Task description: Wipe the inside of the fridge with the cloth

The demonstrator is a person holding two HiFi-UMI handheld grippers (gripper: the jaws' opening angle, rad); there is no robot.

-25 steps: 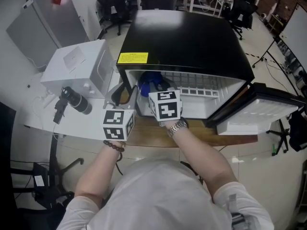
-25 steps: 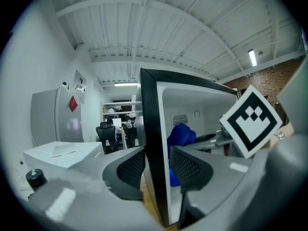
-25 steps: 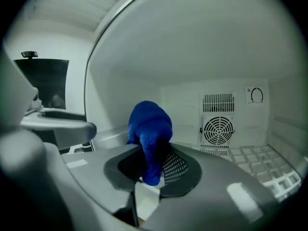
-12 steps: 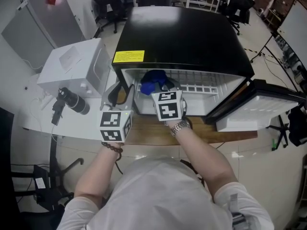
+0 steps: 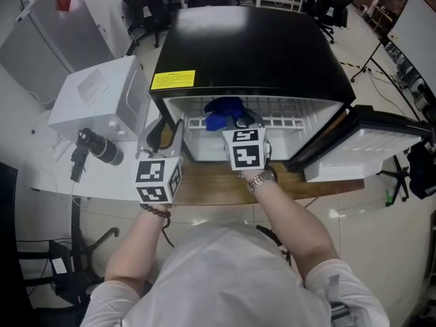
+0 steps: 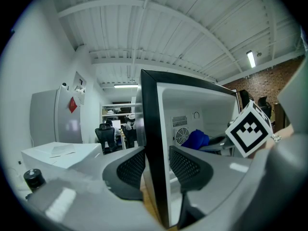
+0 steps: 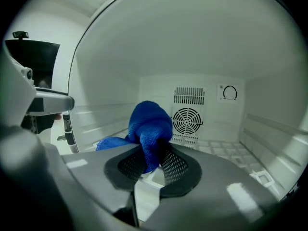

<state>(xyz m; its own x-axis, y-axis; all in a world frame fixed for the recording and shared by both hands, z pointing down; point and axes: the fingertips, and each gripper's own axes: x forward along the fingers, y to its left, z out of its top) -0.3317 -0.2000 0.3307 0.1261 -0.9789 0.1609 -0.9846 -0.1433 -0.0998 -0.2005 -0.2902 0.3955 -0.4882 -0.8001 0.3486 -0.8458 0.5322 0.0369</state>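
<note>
The right gripper [image 7: 153,165] reaches into the open fridge [image 5: 252,46]. Its jaws are narrowed onto the blue cloth [image 7: 150,126], with a fold of the fabric pinched between the pads. The bunched cloth rises above the jaw tips, and a loose end trails to the left, low along the fridge's inner left side. Whether that end rests on the floor of the compartment I cannot tell.

The cloth sits left of centre in the cavity. It is in front of the back wall and well apart from the round fan grille [image 7: 187,121] and the dial [image 7: 230,93] there. To the right, the white grid floor and the ribbed right inner wall lie open and uncluttered.

The left gripper [image 6: 156,170] stays outside. Its jaws stand wide and straddle the front edge of the fridge's left wall [image 6: 154,129], one pad against the outer face and one against the inner.

The door [image 5: 371,148] is swung out to the right. The fridge stands on a wooden worktop [image 5: 218,186], and a white box-shaped appliance [image 5: 102,94] sits just beside its left side.
</note>
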